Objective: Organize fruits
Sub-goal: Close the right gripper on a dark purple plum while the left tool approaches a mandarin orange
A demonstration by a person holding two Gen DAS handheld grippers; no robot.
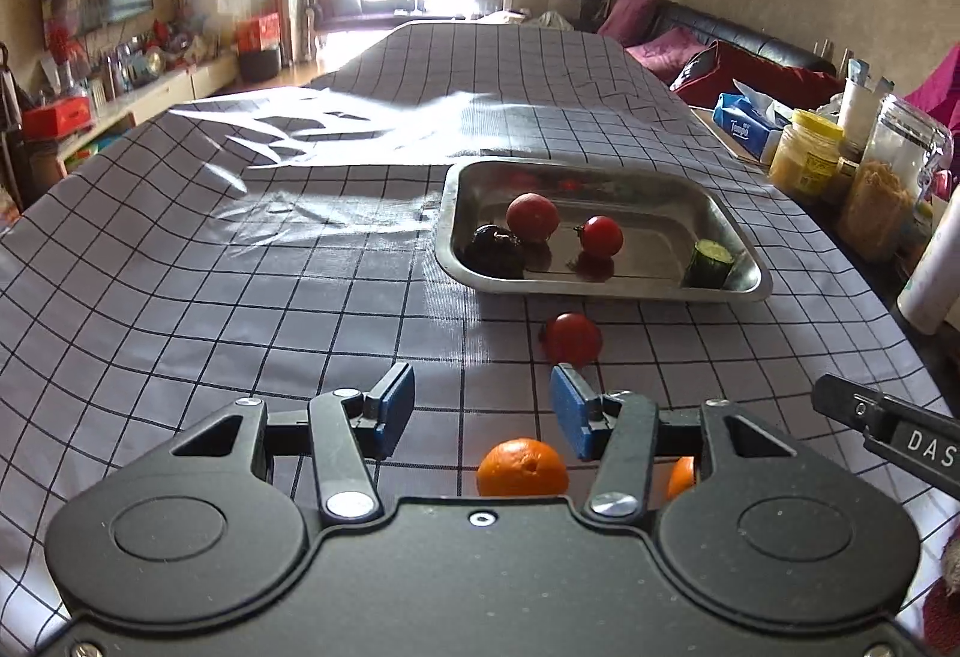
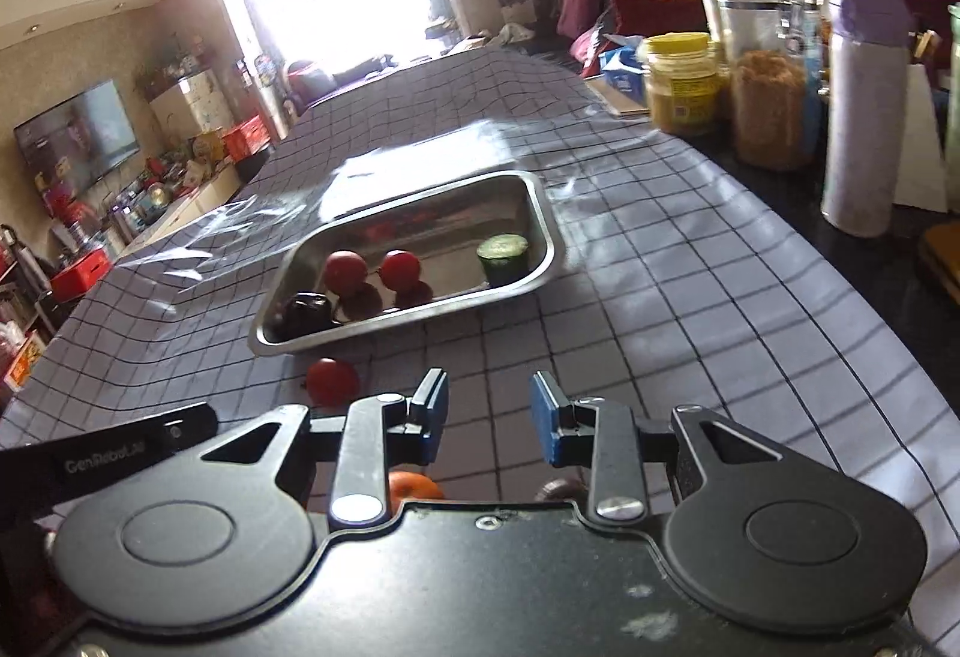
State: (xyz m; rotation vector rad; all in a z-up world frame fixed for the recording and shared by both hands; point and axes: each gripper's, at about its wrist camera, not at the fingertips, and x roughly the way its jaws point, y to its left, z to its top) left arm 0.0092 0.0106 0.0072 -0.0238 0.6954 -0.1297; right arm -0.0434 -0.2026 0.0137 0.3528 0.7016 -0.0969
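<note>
Left gripper (image 1: 483, 405): hanging released above an orange (image 1: 522, 468), empty.
Right gripper (image 2: 489, 417): parted, gripping nothing.
Tray (image 1: 744, 261): collecting fruit; one tomato (image 1: 573, 338) is waiting outside.

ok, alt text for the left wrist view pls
An open left gripper hovers empty over a grid-patterned tablecloth, with an orange beneath it and a red tomato just ahead. Beyond, a steel tray holds two red tomatoes, a dark fruit and a cucumber piece.
</note>
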